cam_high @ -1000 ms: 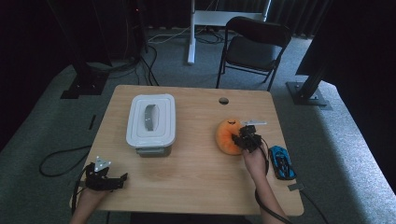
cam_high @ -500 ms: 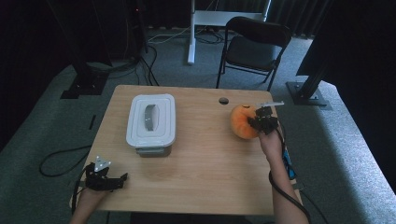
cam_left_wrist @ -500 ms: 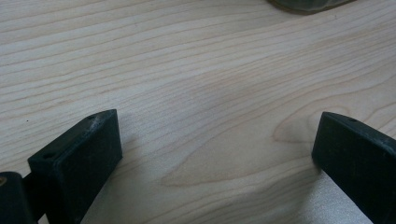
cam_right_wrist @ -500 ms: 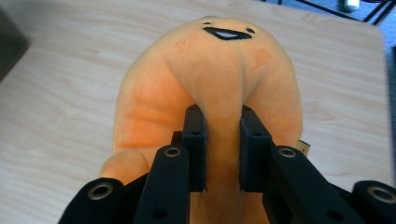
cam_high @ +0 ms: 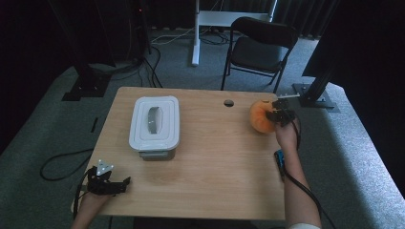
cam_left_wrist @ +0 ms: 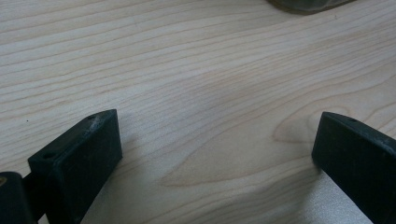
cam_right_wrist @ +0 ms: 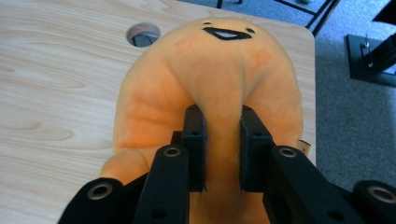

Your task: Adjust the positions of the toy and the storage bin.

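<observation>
An orange plush toy (cam_high: pixel 260 116) with a small smiling face (cam_right_wrist: pixel 227 31) hangs over the table's far right corner. My right gripper (cam_high: pixel 278 114) is shut on it, its pads pinching a fold of the plush (cam_right_wrist: pixel 223 144) between them. At the near left corner my left gripper (cam_high: pixel 125 182) rests low over the wooden table (cam_high: pixel 215 157). Its two black jaws stand wide apart with bare wood (cam_left_wrist: pixel 210 135) between them.
A white lidded container (cam_high: pixel 154 125) with a grey handle stands on the table's left half. A blue object (cam_high: pixel 280 159) lies by the right edge under my right forearm. A round cable hole (cam_high: pixel 229 102) sits near the far edge. A black chair (cam_high: pixel 260 45) stands beyond the table.
My right gripper has carried the orange plush up and away from the table's right middle toward the far right corner. The left gripper has stayed where it was.
</observation>
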Demonstrator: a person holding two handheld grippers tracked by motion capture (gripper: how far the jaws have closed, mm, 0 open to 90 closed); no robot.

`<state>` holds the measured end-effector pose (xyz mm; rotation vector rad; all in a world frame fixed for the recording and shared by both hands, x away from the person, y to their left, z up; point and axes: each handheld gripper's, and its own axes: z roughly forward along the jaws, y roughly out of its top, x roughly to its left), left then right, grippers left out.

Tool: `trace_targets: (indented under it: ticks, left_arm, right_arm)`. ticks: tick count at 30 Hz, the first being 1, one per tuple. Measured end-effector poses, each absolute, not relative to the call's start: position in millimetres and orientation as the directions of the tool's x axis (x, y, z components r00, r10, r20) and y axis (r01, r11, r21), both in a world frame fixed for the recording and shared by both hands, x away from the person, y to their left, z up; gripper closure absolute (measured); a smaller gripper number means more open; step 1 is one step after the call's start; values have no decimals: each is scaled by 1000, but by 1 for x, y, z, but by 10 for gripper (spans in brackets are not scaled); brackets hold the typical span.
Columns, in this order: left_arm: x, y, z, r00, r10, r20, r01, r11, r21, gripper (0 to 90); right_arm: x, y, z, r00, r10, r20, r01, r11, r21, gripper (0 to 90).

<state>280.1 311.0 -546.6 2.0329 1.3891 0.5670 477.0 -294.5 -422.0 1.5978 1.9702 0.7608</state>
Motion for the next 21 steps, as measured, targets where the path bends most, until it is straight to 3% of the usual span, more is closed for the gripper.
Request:
trace_targets:
  ticks: [10,13,21]
  left_arm:
    - [280,311,-547,359,933,11,674,-268,688,19]
    - [280,311,-547,359,933,11,674,-268,688,19]
    - [280,311,-547,362,932,12,673,-270,688,19]
  right_arm:
    - [481,-299,-458,-201,980,-5,756,158,635,733]
    - [479,-301,-461,-207,978,11,756,153,637,684]
    - [469,-304,-458,-211,977,26,753,146,642,433]
